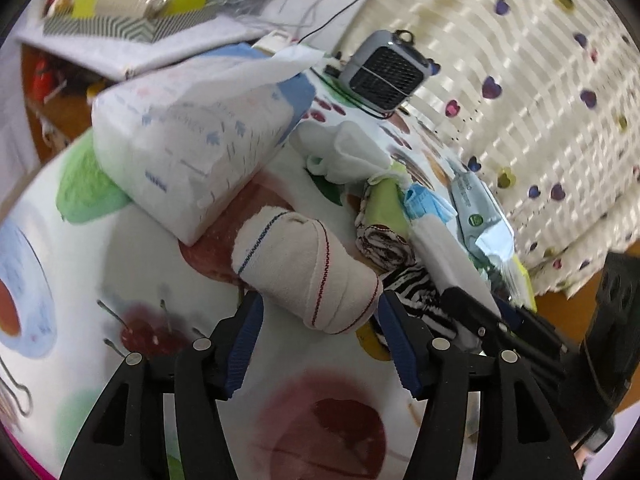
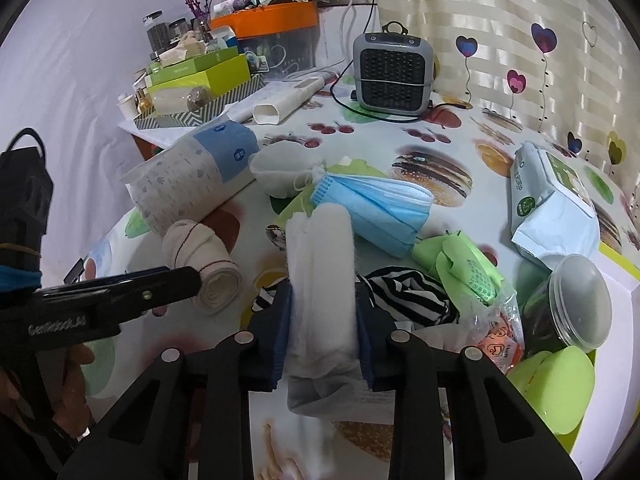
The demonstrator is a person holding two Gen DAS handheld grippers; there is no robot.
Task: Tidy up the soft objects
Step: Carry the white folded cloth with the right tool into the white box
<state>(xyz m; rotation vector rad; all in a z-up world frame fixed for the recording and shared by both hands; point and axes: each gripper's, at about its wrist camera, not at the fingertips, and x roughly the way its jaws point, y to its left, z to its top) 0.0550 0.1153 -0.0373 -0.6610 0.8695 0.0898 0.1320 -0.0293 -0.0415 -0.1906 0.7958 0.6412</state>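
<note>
Your left gripper has its jaws spread wide, one on each side of the near end of the rolled beige bandage; neither blue pad is pressed against it. The bandage lies on its side on the table, which wears a fruit-print cloth, and sits just in front of the large white tissue pack.

Your right gripper has its jaws closed on the white folded cloth, which stands up between the pads, its lower end hanging below them. In the right wrist view your left gripper shows from the side, next to the bandage.

Behind the white cloth: a stack of blue face masks, a zebra-striped fabric to the right of the jaws, and green packets beside it. A wet-wipes pack lies farther right, near a clear-lidded jar. A grey fan heater stands at the back of the table, by the heart-print curtain.
</note>
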